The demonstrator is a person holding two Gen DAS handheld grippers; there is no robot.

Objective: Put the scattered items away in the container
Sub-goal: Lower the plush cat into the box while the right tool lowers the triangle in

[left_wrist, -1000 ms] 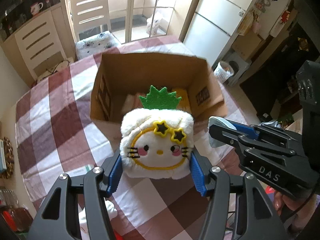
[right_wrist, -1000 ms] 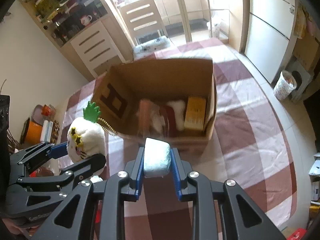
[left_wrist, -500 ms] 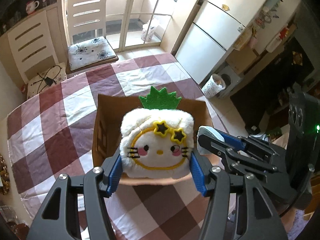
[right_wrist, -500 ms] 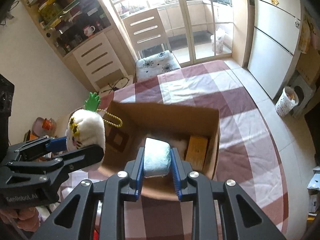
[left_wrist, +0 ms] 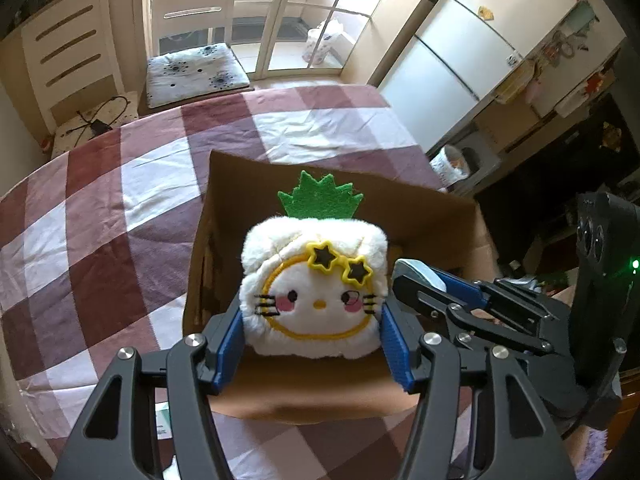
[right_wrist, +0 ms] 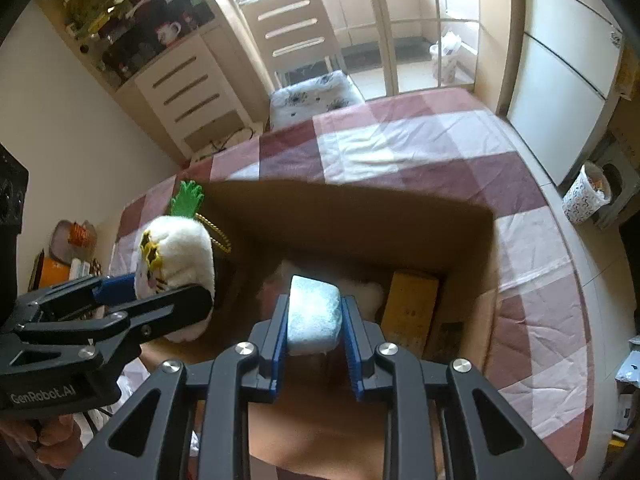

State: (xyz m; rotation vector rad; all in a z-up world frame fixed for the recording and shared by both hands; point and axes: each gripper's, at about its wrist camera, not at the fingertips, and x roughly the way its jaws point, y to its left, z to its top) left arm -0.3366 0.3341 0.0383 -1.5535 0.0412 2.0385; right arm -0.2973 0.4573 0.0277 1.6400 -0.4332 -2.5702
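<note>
My left gripper [left_wrist: 314, 344] is shut on a white pineapple-cat plush toy [left_wrist: 316, 280] with a green felt crown and yellow star glasses. It hangs over the open cardboard box [left_wrist: 400, 204]. My right gripper [right_wrist: 314, 326] is shut on a small pale blue sponge-like block [right_wrist: 315, 312], also above the box [right_wrist: 360, 220]. In the right wrist view the plush [right_wrist: 176, 256] and the left gripper [right_wrist: 154, 298] show at the left over the box's left wall. The right gripper [left_wrist: 424, 284] shows at the right of the left wrist view.
Inside the box lie a yellow-brown block [right_wrist: 412, 308] and white soft items [right_wrist: 368, 292]. The box rests on a red and white checked tablecloth [left_wrist: 120, 220]. White chairs [left_wrist: 192, 20] stand beyond the table's far edge; a fridge [left_wrist: 460, 64] is at the right.
Both grippers have moved forward with their loads, from in front of the box to above its opening. The box now fills the lower middle of both views.
</note>
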